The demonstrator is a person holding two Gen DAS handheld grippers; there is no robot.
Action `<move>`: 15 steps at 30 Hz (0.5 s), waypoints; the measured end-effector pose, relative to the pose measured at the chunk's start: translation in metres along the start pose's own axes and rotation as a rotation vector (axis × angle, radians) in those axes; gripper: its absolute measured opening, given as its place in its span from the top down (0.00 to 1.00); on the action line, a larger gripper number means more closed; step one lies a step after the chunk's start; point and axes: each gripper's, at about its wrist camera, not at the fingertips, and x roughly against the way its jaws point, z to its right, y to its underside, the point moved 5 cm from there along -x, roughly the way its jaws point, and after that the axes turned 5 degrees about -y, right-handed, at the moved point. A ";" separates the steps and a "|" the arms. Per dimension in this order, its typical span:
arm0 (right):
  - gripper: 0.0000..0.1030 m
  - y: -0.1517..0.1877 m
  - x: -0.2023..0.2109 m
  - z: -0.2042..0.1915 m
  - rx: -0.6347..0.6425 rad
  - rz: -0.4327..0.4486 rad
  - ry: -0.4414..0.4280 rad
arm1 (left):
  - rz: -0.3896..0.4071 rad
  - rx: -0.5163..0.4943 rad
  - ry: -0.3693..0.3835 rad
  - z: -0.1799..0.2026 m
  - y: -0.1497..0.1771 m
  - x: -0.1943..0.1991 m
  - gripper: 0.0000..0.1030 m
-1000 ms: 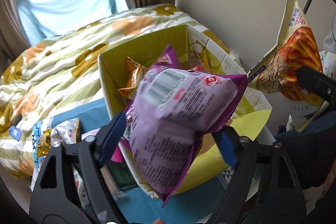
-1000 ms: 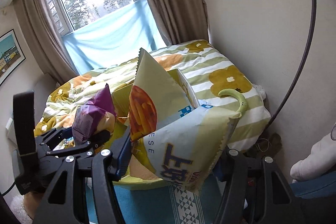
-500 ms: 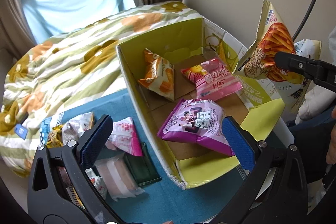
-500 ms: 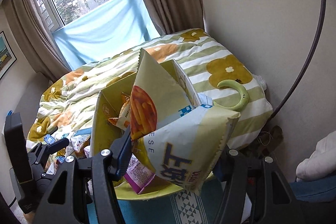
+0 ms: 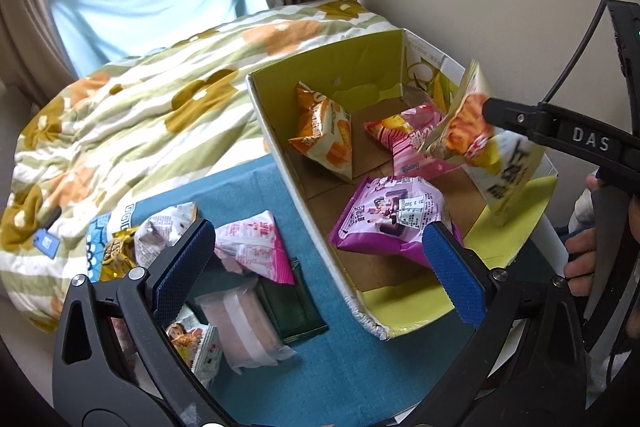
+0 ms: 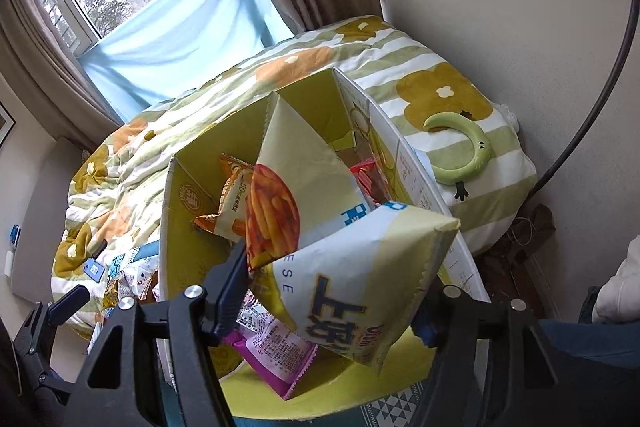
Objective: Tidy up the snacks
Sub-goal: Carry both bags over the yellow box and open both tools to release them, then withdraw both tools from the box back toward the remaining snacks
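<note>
- Pale yellow foil, printed with orange sticks, the letters "ESE" and large blue characters: the yellow snack bag sits pinched between the fingers of the right hand-held gripper, puffed and crinkled, with zigzag-cut ends.
- In the left wrist view the same yellow snack bag hangs blurred over the cardboard box, and the right hand-held gripper shows white letters "DAS" on its black arm.
- The left hand-held gripper stands wide apart with nothing between its blue ribbed pads.
- Ahead of the left hand-held gripper, the cardboard box has lime-green inner walls and a brown floor; inside lie a purple packet with a white printed label, a pink packet and an orange packet.
- Ahead of the right hand-held gripper, the orange packet shows "50" in small print, and the purple packet peeks out under the held bag.
- Only the left wrist view shows the teal cloth under its left finger, carrying a pink triangular packet, a clear-wrapped pink block, a dark green pouch and crinkled silver and gold wrappers.
- Only the right wrist view shows a green crescent-shaped object on the flowered, striped bedding beyond the box.
</note>
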 end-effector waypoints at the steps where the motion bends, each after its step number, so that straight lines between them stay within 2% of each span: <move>1: 0.08 0.000 0.004 0.000 0.003 0.033 0.003 | -0.004 0.003 -0.003 0.000 0.002 0.000 0.01; 2: 0.05 0.001 0.009 -0.001 0.016 0.066 0.004 | -0.008 0.009 -0.002 0.001 0.004 0.000 0.01; 4: 0.03 0.004 0.017 -0.004 0.054 0.098 0.007 | -0.012 0.024 0.001 0.001 0.008 0.001 0.01; 9: 0.03 0.011 0.023 -0.002 0.078 0.054 -0.004 | -0.003 0.044 -0.013 0.004 0.014 0.012 0.01; 15: 0.03 0.016 0.046 -0.006 0.106 0.069 -0.028 | 0.054 0.041 -0.058 0.008 0.016 0.044 0.01</move>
